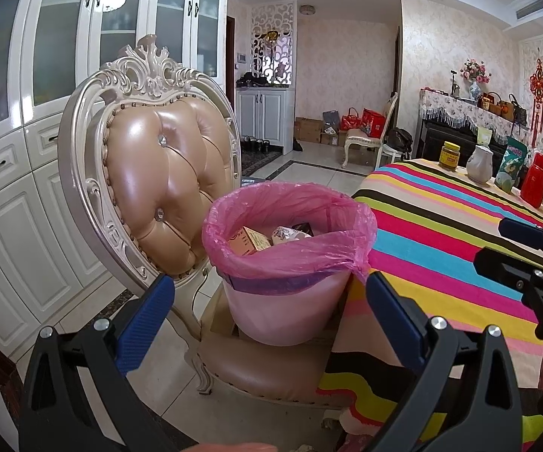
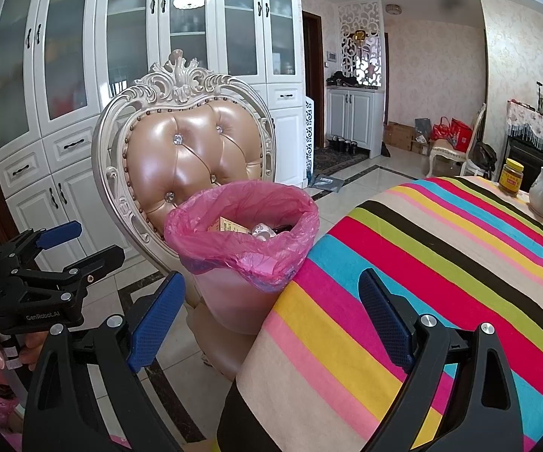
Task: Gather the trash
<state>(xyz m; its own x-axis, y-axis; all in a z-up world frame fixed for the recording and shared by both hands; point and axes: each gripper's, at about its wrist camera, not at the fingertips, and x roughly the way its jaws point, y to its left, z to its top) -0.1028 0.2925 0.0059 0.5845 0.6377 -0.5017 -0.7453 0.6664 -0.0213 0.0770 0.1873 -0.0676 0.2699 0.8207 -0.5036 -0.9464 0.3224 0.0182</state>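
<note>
Both tools are empty: the left gripper (image 1: 269,314) has its 2 fingers spread wide, and the right gripper (image 2: 271,316) also. The pink-lined bin (image 1: 288,260) stands on the chair (image 1: 158,173) just ahead of both, already holding a box (image 1: 250,243). I see no loose trash on the striped tablecloth (image 2: 441,263) ahead of the right gripper, so I judge it best to search there first, fingers kept wide.

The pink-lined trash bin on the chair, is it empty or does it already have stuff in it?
Partly filled. The trash bin holds a small orange box and a patterned paper cup below its rim.
</note>
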